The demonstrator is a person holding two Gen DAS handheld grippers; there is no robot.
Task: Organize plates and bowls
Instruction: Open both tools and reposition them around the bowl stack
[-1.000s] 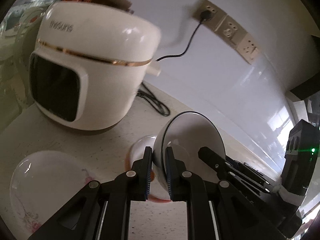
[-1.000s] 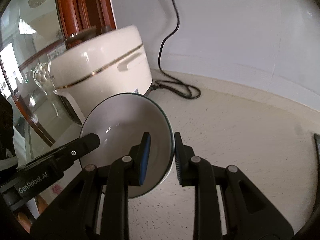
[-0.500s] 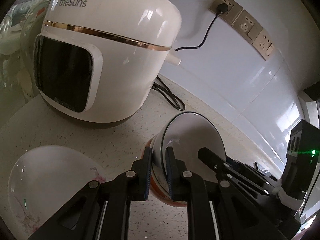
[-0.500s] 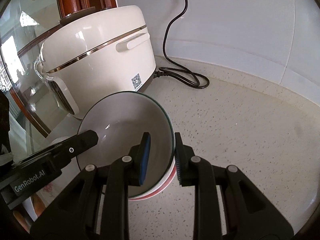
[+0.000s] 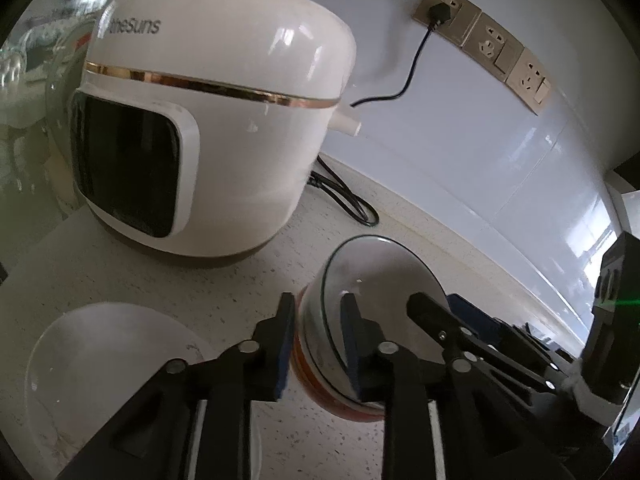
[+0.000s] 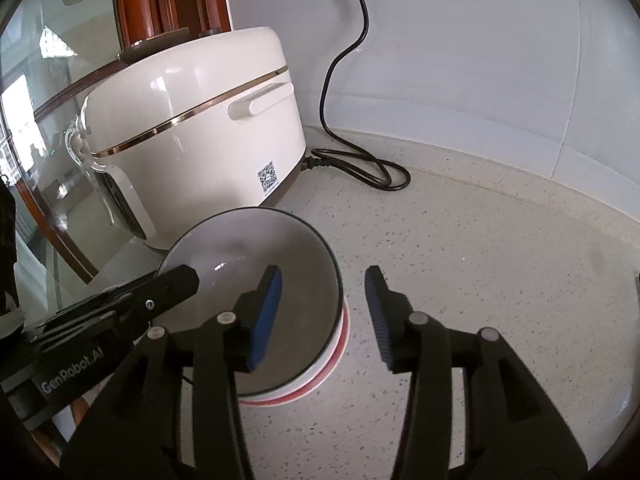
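Straddling the bowl rim, both grippers' fingers stand apart, gripping nothing.

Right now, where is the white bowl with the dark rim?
The white bowl sits nested in the red-banded bowl on the speckled counter, just in front of the rice cooker, with both open claws straddling its rim.

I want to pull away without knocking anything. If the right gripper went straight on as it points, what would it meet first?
The right gripper straddles the rim of the top bowl, so probably that wall first; the rice cooker lies beyond, though depth is unclear.
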